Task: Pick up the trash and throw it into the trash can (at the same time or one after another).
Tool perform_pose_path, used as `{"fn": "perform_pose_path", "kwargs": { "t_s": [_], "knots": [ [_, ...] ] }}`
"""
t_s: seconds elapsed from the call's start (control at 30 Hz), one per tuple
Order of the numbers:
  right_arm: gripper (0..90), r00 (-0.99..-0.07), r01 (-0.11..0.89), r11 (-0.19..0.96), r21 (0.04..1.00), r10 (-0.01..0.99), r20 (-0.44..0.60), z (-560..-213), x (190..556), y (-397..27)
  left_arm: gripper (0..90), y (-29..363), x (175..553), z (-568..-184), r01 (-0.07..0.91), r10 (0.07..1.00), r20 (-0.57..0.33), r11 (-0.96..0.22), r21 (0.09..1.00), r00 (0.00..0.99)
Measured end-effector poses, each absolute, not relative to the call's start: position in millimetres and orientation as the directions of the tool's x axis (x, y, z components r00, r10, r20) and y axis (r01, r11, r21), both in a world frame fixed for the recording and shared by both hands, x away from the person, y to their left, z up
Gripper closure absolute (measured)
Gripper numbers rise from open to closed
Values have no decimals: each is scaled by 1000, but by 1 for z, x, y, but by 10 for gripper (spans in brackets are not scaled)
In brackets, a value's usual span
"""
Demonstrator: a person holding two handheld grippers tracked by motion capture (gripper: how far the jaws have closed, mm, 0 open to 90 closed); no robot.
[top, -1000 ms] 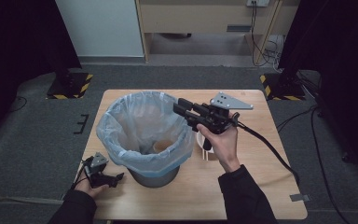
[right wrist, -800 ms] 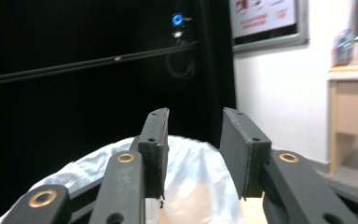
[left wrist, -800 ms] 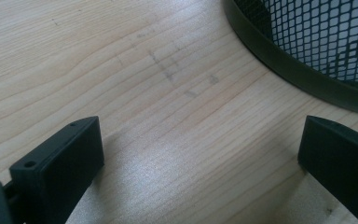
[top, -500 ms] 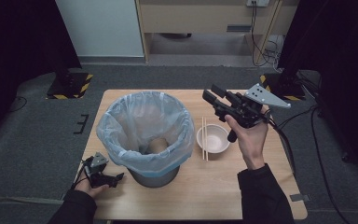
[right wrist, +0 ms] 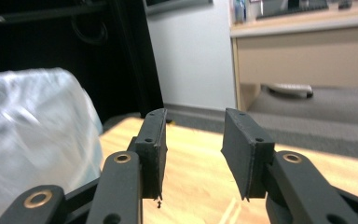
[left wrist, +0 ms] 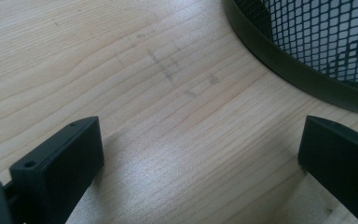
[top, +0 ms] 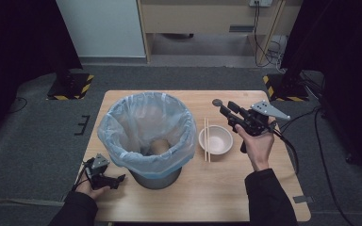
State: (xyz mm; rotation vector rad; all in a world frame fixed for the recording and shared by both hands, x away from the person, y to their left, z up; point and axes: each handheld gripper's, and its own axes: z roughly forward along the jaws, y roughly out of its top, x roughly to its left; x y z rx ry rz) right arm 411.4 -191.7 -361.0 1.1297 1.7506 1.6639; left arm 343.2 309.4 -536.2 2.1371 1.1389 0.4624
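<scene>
High view: lined bin (top: pixel 143 136) holds something brown, bowl (top: pixel 215 140) empty, both claws released.

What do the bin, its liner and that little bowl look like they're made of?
Bin: dark metal mesh, going by the fine grid and solid rim. Liner: thin, translucent bluish plastic, wrinkled and glossy. Bowl: smooth and white, perhaps ceramic or plastic; hard to tell.

Wood table (top: pixel 226 188) w/ lined bin (top: pixel 146 134), bowl (top: pixel 215 140), chopsticks (top: pixel 206 139)
</scene>
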Motion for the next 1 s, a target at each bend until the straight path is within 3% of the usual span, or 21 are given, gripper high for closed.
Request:
{"fn": "perform_pose_path", "kwargs": {
  "t_s": [0.53,1.0],
  "knots": [
    [588,-511,368,59,928,847,149,-423,429,-180,0,309,343,-536,595,830,0,-400,697,558],
    [587,-494,445,146,884,863,106,-451,432,-159,0,309,343,-536,595,830,0,-400,697,558]
  ]
}}
